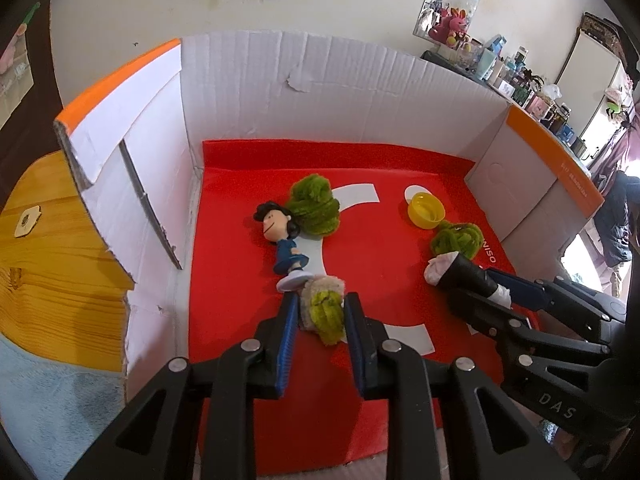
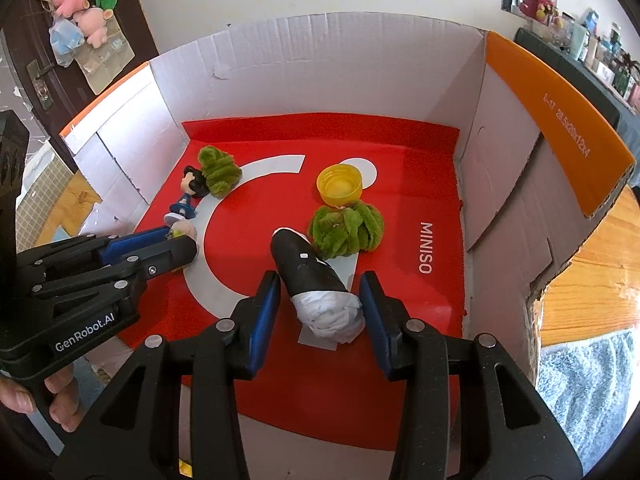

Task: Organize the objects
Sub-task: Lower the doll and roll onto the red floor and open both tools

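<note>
Between the blue pads of my left gripper (image 1: 320, 312) lies a small fuzzy bundle (image 1: 323, 307), cream at the far end and yellow-green nearer me. The jaws stand apart on either side of it; I cannot tell whether the pads touch it. Just beyond its cream end is the pale round base of a toy figurine (image 1: 283, 246) in a blue dress, lying on its back with its dark-haired head against a green chenille clump (image 1: 314, 209).

My right gripper (image 2: 320, 300) is spread wide around the white wrapped end of a black roll (image 2: 310, 274). Gaps show on both sides, so nothing is clamped. The roll lies on the floor of the box, its far end pointing away from me and close beside a second green chenille clump (image 2: 347, 230). Touching that clump's far side sits a yellow bottle cap (image 2: 340, 189), open side up.

Everything rests on a red sheet (image 2: 400, 248) printed with white curves and the word MINISO, which lines the bottom of a white cardboard box (image 2: 320, 68) with orange-faced flaps. The box stands on a wooden surface (image 1: 52, 248). Plush toys and crowded shelves show at the room's edges.
</note>
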### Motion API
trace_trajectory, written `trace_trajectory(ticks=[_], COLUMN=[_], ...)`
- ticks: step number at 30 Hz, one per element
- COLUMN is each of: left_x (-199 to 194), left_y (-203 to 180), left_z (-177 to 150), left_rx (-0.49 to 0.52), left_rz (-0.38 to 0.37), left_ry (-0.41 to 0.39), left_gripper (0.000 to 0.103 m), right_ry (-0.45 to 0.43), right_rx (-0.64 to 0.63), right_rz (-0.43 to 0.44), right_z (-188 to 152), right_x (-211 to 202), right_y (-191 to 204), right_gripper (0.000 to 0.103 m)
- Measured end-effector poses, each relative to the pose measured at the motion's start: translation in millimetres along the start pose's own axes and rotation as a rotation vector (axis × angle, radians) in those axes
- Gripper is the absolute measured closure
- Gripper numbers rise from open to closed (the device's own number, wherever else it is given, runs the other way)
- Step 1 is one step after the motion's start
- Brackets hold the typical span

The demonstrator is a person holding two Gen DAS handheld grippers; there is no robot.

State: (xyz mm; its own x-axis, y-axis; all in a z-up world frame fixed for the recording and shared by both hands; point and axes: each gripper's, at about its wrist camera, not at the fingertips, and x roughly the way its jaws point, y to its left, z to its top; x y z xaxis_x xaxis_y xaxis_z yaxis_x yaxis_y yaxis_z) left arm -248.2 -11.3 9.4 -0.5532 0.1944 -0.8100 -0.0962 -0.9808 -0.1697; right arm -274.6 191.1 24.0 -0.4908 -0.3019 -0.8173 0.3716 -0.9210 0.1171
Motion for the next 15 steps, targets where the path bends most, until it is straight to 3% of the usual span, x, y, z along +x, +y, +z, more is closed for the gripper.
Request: trace_trajectory(ticks=[5, 8, 15], left_x=[-2, -6, -16], left_y=[-1, -2, -6], left_z=[0, -1, -2], left_rx=[0.001, 0.003, 0.018], left_rz=[0.001, 0.009, 0.011], left_ry=[-0.003, -0.013, -0.03], left_gripper=[0.078, 0.069, 0.069], right_ry=[0.001, -0.001, -0.011], right_rx=[-0.002, -0.004, -0.002], right_rz=[0.007, 0.012, 0.021], right_z=[-1, -2, -4], right_x=[-2, -4, -9], right_y=[1, 1, 2], right_gripper=[0.063, 0.06, 0.059])
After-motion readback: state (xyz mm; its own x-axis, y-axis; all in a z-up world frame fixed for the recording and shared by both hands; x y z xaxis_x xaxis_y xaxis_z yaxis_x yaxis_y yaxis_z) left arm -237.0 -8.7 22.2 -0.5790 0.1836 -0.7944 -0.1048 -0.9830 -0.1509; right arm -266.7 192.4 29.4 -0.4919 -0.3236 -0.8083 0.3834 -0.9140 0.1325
